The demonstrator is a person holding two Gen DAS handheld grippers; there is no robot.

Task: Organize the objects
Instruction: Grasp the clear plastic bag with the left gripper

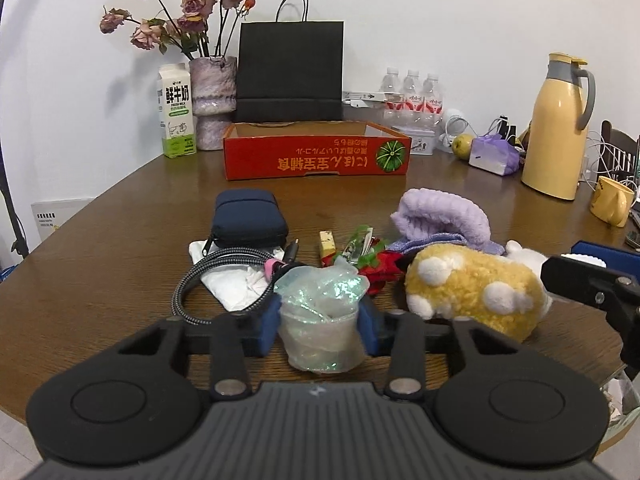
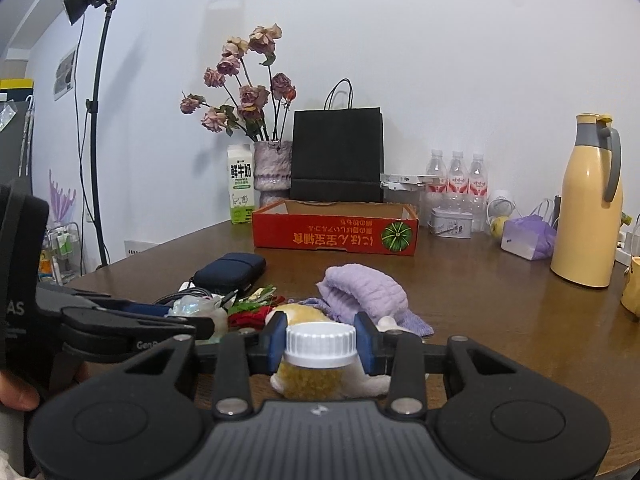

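My left gripper (image 1: 320,324) is shut on a crumpled iridescent plastic bag (image 1: 320,312), its blue pads pressing both sides just above the table. My right gripper (image 2: 321,346) is shut on a small white-capped jar (image 2: 320,342) of yellow granules. In the left wrist view, this right gripper (image 1: 582,263) shows at the right edge. In the right wrist view, the left gripper (image 2: 188,314) with the bag (image 2: 194,305) is at the left. Loose items lie ahead: a yellow plush toy (image 1: 472,284), purple cloth (image 1: 440,216), a navy pouch (image 1: 250,218), a braided cable (image 1: 208,276) and a red cardboard tray (image 1: 316,156).
Along the back wall stand a milk carton (image 1: 176,112), a vase of dried roses (image 1: 212,100), a black paper bag (image 1: 290,72) and water bottles (image 1: 412,92). A yellow thermos (image 1: 558,128) and yellow mug (image 1: 612,200) stand at the right. A light stand (image 2: 96,120) rises left.
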